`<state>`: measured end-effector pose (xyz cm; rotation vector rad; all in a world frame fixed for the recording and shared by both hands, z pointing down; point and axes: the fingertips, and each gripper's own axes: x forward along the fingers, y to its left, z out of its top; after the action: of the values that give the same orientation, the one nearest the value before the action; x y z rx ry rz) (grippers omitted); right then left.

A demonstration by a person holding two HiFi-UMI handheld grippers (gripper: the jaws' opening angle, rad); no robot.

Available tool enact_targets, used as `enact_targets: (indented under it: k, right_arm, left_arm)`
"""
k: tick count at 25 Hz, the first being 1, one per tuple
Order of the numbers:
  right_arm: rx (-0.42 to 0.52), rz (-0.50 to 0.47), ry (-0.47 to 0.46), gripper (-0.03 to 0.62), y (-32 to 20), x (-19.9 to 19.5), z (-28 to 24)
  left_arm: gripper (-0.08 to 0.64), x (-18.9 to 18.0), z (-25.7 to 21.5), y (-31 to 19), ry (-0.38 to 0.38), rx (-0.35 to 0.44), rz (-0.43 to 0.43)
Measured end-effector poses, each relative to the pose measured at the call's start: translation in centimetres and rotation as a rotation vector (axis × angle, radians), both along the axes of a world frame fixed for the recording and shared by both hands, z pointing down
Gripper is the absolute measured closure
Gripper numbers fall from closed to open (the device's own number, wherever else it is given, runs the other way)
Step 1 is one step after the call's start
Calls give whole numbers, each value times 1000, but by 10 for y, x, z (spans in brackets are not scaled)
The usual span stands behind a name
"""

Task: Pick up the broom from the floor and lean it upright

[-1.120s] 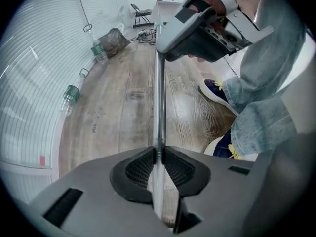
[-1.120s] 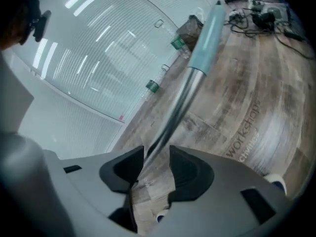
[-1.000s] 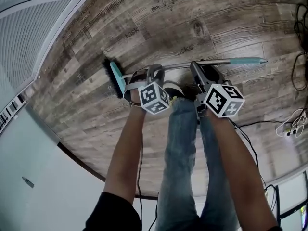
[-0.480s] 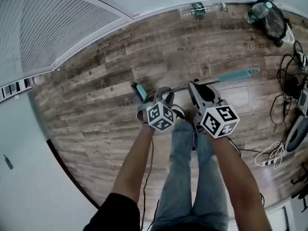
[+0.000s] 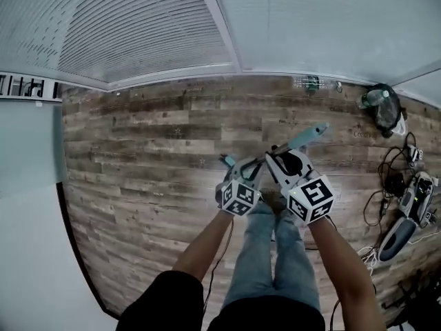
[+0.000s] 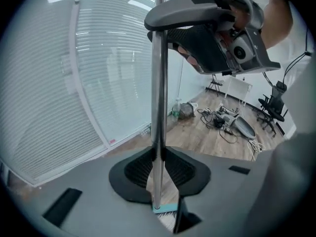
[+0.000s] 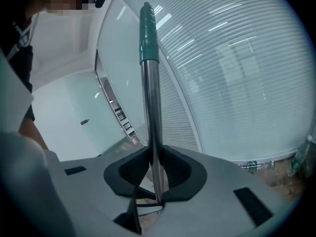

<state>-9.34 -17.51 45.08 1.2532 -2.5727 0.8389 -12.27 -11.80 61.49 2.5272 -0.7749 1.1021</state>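
The broom (image 5: 303, 138) is off the floor (image 5: 138, 157), held in front of the person. Its brush head (image 5: 226, 161) is at the left and its teal grip (image 5: 315, 130) points far and to the right.

The left tool (image 5: 242, 165) is clamped on the metal shaft (image 6: 158, 107) just above the head. The right tool (image 5: 284, 158) has just been closing its jaws with the shaft between them. It now pinches the shaft (image 7: 150, 112) further along, below the teal grip (image 7: 147, 33).

The shaft looks like a thin, stiff, polished tube. It is probably light but slick, so it may twist or slide between the pads. The head end is likely the heavier one, and its bristles are soft. Two well-spaced holds on the shaft suit it. The grip sleeve would probably slip less than bare metal. For leaning, the head should go down on the floor and the grip end against the glass wall (image 5: 310, 26).
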Motion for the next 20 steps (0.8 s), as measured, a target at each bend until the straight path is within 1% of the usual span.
enact_targets:
  k: [4, 9, 12, 14, 15, 16, 17, 19, 20]
  right_arm:
    - [22, -103, 36, 500, 2, -53, -46]
    - [77, -216, 71, 500, -13, -99, -66]
    - [100, -265, 76, 500, -28, -123, -71]
    - [107, -283, 64, 500, -40, -136, -76]
    - [108, -290, 54, 500, -46, -142, -78]
    - [105, -295, 42, 500, -54, -147, -78]
    - [99, -297, 28, 500, -64, -152, -76]
    - [80, -294, 1, 500, -90, -160, -71]
    - [69, -290, -11, 500, -105, -163, -69]
  left_arm:
    - [472, -43, -44, 0, 71, 41, -46]
    - [472, -75, -61, -20, 91, 69, -107]
    - [472, -97, -69, -37, 101, 48, -195]
    - [461, -109, -79, -48, 116, 61, -245]
    - [425, -113, -86, -56, 131, 79, -261]
    - [356, -116, -94, -65, 150, 104, -269]
    - [333, -118, -101, -75, 167, 128, -270]
    - [327, -121, -110, -102, 172, 154, -290]
    - [325, -126, -112, -119, 163, 153, -325]
